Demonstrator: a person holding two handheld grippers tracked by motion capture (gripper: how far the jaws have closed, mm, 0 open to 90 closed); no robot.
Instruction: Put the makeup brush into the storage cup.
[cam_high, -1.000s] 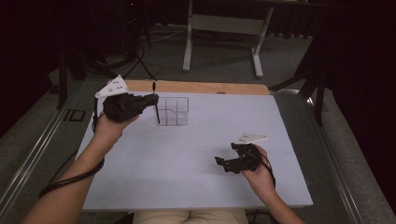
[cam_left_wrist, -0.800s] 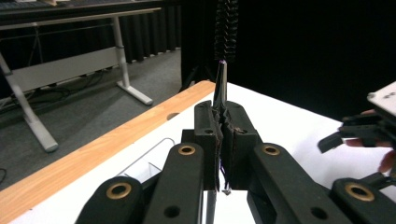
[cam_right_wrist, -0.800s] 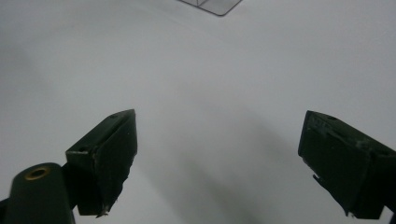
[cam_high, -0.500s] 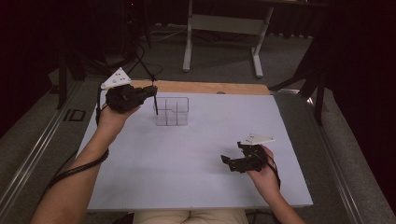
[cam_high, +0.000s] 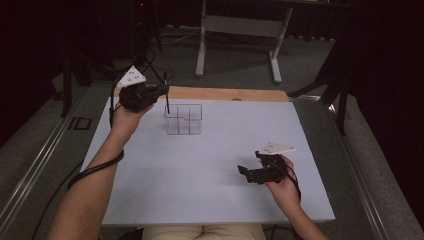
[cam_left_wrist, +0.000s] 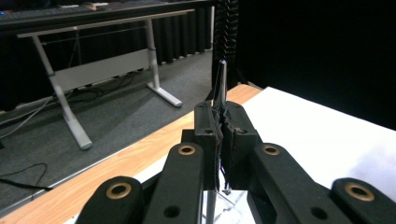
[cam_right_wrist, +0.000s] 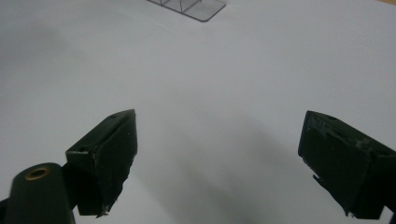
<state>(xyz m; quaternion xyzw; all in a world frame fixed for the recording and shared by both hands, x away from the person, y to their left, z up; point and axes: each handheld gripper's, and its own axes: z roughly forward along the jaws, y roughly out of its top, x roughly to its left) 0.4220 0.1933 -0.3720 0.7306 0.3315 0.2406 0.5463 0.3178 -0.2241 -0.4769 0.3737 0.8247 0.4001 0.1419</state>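
Pen not yet in the clear divided organizer; it hangs upright, tip at the organizer's far-left corner, still to be lowered into a compartment and released. Left gripper, far left: jaws clamped tight on the pen's shaft. Right gripper, near right, well apart: jaws spread wide over bare white table, holding nothing.

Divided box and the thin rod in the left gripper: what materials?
Divided box: looks like clear plastic, maybe acrylic; the white table shows through its walls. Thin rod, clamped in the left gripper: dark, slim and stiff, with a slight sheen; metal or plastic, can't tell.
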